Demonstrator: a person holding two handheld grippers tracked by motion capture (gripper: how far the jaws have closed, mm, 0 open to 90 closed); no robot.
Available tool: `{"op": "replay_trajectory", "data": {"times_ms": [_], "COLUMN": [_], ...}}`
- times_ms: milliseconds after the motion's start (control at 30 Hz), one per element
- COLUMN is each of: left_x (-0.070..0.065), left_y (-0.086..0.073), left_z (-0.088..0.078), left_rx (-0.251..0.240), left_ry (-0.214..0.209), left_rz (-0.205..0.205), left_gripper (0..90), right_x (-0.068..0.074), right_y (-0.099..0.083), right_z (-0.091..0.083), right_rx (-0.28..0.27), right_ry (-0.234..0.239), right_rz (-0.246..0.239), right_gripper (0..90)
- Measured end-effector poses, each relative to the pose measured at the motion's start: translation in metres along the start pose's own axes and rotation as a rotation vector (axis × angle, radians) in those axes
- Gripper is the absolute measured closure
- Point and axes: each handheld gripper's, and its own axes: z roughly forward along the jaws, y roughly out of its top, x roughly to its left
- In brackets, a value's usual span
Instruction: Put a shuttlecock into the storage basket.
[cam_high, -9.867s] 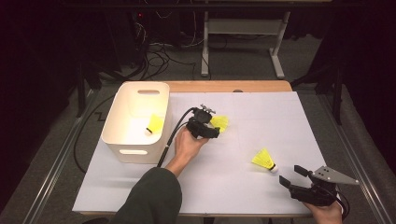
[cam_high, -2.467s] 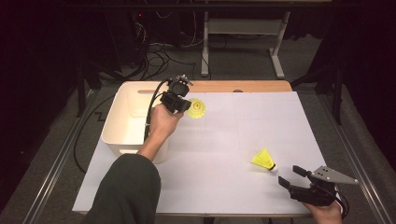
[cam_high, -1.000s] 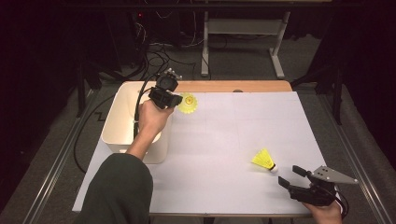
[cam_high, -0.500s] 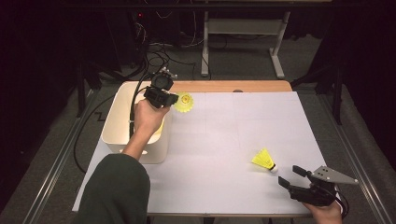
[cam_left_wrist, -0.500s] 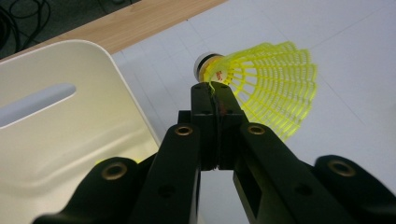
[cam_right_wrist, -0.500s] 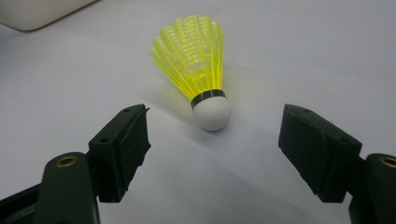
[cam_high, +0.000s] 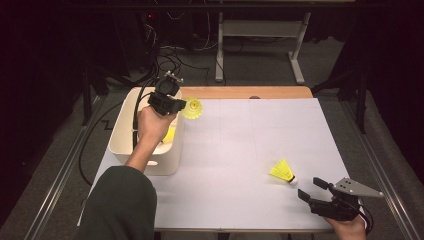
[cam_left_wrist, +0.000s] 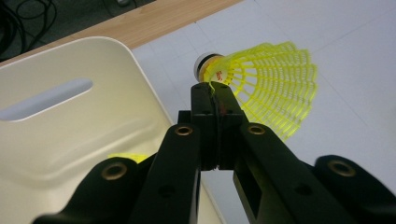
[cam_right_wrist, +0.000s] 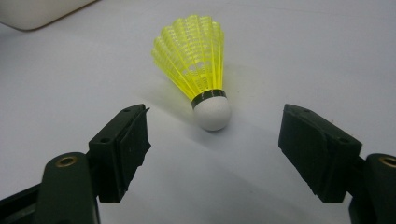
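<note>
The left gripper (cam_high: 176, 105), jaws pinched tight on the plastic skirt of a yellow shuttlecock (cam_high: 192, 108), holds it raised just past the right rim of a cream bin (cam_high: 120, 140) at the white sheet's (cam_high: 235, 150) far left corner. In the left gripper view the held shuttlecock's (cam_left_wrist: 261, 79) white cork tip points toward the wooden table edge (cam_left_wrist: 154, 25), its mesh skirt fanned wide; a scrap of yellow lies inside the bin (cam_left_wrist: 70, 121), whose wall has a handle slot. A black cable trails from the gripper across the bin. Toward the near right corner a second shuttlecock (cam_high: 283, 171) lies on its side, cork facing the right gripper (cam_high: 312, 187), whose jaws stand wide apart and empty, just short of it (cam_right_wrist: 198, 70)
</note>
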Motion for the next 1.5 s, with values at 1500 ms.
{"op": "replay_trajectory", "data": {"times_ms": [1500], "left_x": [0.025], "left_y": [-0.012], "left_z": [-0.021], "left_rx": [-0.02], "left_ry": [0.037], "left_rz": [-0.05], "left_gripper": [89.5], "right_x": [0.0], "right_y": [0.0], "right_z": [0.0], "right_rx": [0.0], "right_ry": [-0.001], "right_rz": [-0.002], "right_gripper": [24.8]}}
